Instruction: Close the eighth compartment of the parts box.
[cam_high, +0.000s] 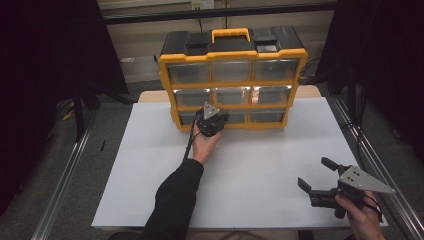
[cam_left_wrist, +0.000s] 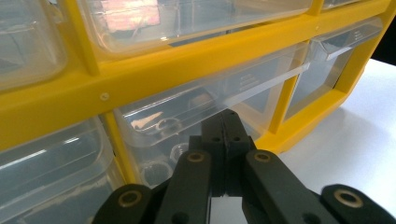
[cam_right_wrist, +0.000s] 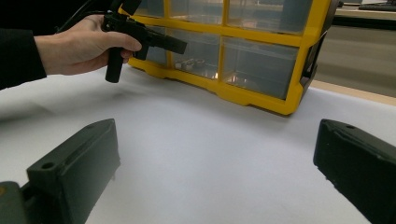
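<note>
Fingers of our left gripper were pressed together against the bottom-middle drawer of the organizer at the bench's far edge; they risked slipping off. Our right gripper stood open.

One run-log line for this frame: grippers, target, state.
left gripper: shut, at bottom-middle drawer of organizer | right gripper: open, empty, over white sheet

a lab: dark curtains, metal frame rails, white-covered table.
</note>
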